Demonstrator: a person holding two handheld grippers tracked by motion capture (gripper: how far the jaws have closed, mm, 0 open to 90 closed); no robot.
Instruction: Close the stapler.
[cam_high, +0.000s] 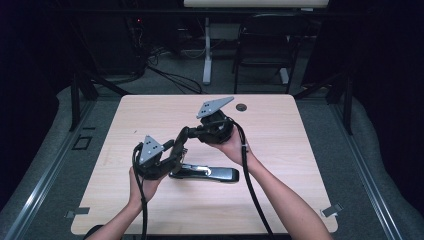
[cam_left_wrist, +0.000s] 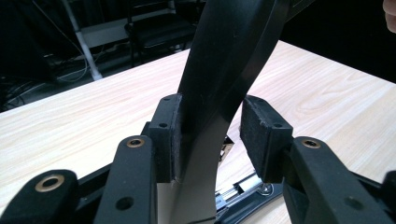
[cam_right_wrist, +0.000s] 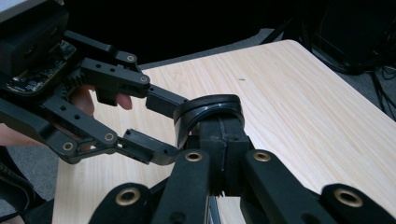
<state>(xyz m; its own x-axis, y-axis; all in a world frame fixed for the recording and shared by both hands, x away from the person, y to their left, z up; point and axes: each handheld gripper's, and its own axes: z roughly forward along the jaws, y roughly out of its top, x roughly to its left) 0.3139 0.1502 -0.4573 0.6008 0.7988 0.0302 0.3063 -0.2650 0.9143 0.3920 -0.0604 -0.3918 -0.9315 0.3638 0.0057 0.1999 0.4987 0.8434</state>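
Stapler (cam_high: 215, 173) lying open on the table (cam_high: 280, 130), base long axis running left to right in the high view, just ahead of the person's forearms. Its black top arm (cam_left_wrist: 219, 60) stands steeply up, apparently from the left end of the base, and both tools meet there. The right gripper (cam_right_wrist: 223, 140) comes in from the far side and is clenched on the upper end of the top arm. The left gripper (cam_left_wrist: 210, 135), the nearer of the two to the base, straddles the same arm lower down. One pad lies against the arm and the other pad (cam_left_wrist: 261, 135) stands just apart, so this tool is released rather than grasping. The metal track of the base shows directly beneath the jaws. Nothing else on the table stands in the way. A chair (cam_high: 265, 35) sits well beyond the far edge
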